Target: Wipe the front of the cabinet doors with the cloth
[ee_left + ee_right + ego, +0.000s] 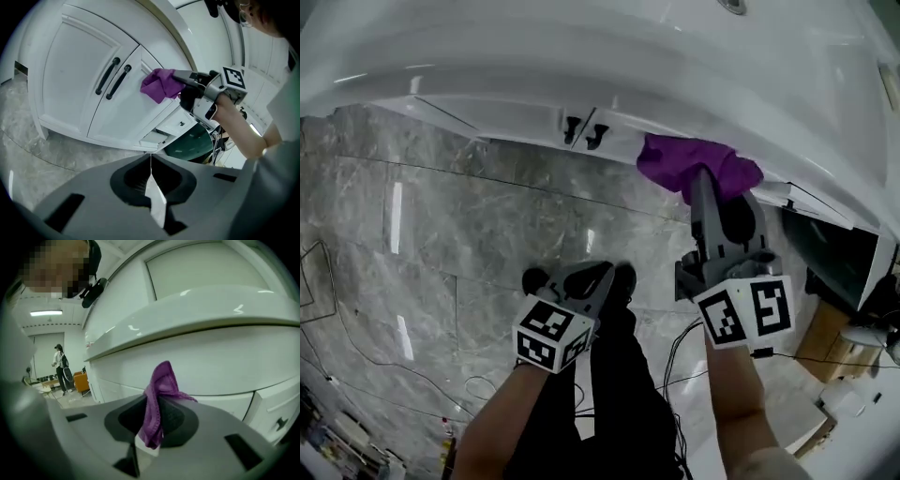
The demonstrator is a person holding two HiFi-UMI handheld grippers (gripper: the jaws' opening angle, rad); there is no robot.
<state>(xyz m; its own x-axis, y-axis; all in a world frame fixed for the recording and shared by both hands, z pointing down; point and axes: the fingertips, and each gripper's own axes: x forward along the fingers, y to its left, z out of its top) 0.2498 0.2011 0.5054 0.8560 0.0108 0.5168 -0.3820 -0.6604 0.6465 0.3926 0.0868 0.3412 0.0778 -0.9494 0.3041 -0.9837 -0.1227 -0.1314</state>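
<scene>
Grey marble floor [487,244] below, white cabinet doors [70,75] at 12 o'clock: wiping under way, nowhere near provably finished.

From the left: door panel at 10 o'clock in the left gripper view bare, paired black handles [112,77] untouched. Left gripper [581,278] at 6 o'clock of the head view, jaws pressed together on nothing, well apart from the cabinet. Further right, at 1 o'clock, purple cloth [698,164] bunched against the door front just right of the handles, pinched tight between the closed jaws of the right gripper [717,202]. Judging by that: one patch being rubbed, no streaks or damp marks separating done from undone, probably most of both doors left.
</scene>
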